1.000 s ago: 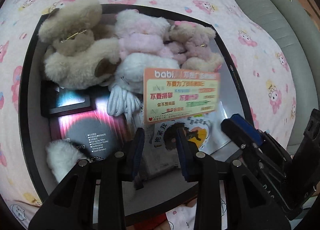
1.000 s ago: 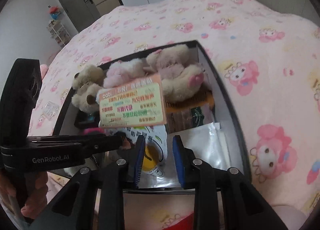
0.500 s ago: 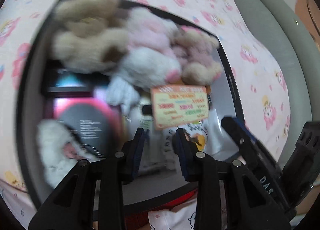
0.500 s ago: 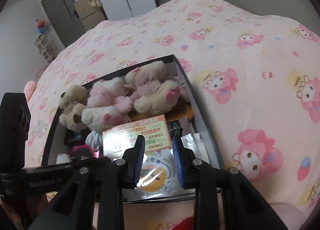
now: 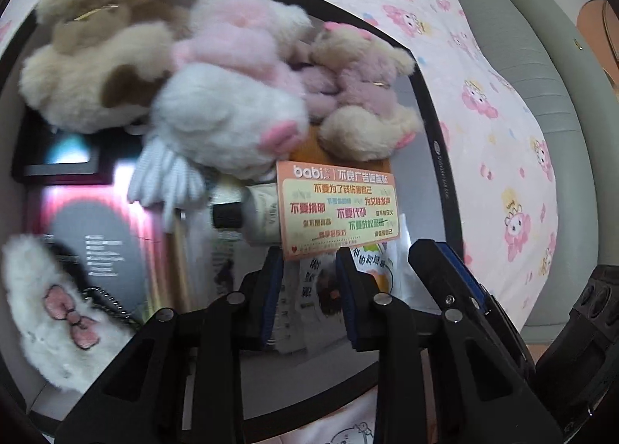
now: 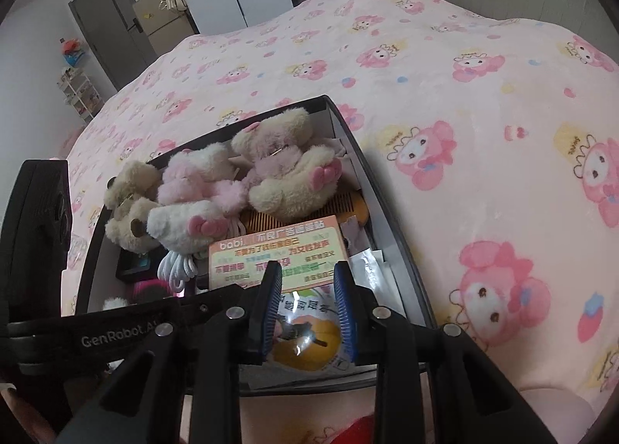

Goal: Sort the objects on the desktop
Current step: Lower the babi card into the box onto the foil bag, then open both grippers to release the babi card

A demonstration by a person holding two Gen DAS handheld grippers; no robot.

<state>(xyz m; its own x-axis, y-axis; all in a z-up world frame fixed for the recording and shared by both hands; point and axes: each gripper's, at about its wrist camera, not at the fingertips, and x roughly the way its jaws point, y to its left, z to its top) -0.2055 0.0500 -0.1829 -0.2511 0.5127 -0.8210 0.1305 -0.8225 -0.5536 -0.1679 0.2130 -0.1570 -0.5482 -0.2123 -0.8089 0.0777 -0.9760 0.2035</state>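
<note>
Evidently the light, stiff orange printed card [image 5: 337, 208], lying mid-frame atop clutter in the black open box [image 5: 441, 157] on the bed, wants an edge pinch; left gripper [image 5: 309, 262] jaws are closing empty, right gripper [image 6: 305, 277] jaws part-open, empty.

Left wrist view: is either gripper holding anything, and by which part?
Nothing held: left gripper closing with nothing between its jaws; right gripper open, empty.

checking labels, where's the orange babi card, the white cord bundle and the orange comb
orange babi card [image 5: 338, 208], left wrist view, middle of its printed face
white cord bundle [image 5: 166, 181], left wrist view, middle of the loops
orange comb [image 6: 267, 220], right wrist view, its teeth
</note>
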